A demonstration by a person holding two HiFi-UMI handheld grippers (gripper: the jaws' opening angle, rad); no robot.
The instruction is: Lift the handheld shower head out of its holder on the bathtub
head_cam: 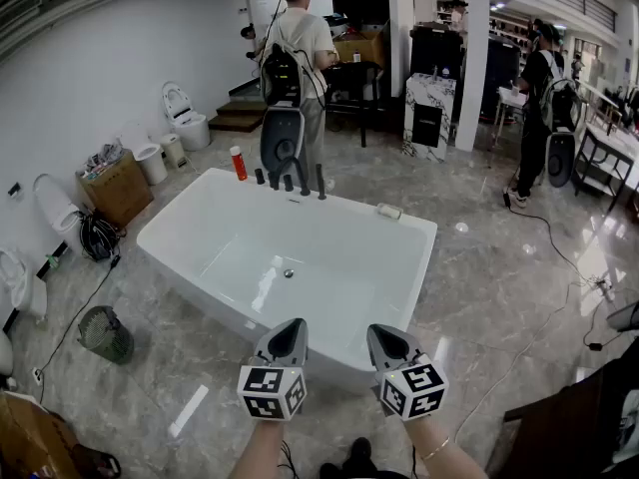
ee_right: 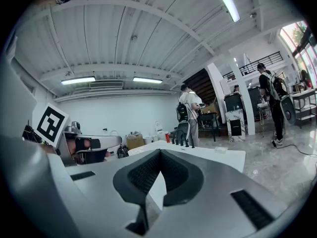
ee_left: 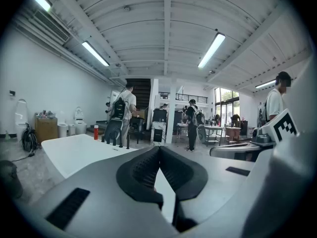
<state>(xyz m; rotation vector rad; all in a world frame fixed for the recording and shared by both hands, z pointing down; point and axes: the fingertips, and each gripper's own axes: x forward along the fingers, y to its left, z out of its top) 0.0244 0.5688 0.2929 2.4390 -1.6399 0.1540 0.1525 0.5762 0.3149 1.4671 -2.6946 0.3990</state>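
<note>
At far left, against the white wall, an open cardboard box [head_cam: 117,190] brims with loose papers and packaging. Nearer the camera, a dark wire waste bin [head_cam: 105,333] stands on the marble floor; its contents cannot be made out. The white bathtub [head_cam: 172,208] fills the middle of the showroom, its basin showing only the drain [head_cam: 289,273]. On the tub's far rim a red bottle [head_cam: 239,163] stands upright just left of a row of black fittings [head_cam: 282,180]. The slim upright piece at the row's right end looks to be the handheld shower head [head_cam: 321,181], seated in its holder – well apart from both tools. A person with a backpack [head_cam: 296,53] stands just behind the row. At the tub's near edge the left gripper [head_cam: 289,335] and, beside it, the right gripper [head_cam: 387,335] are held side by side, aimed across the basin – each with its ribbed jaws pressed together at the tips and nothing between them. A second person [head_cam: 537,103] stands at far right.
</note>
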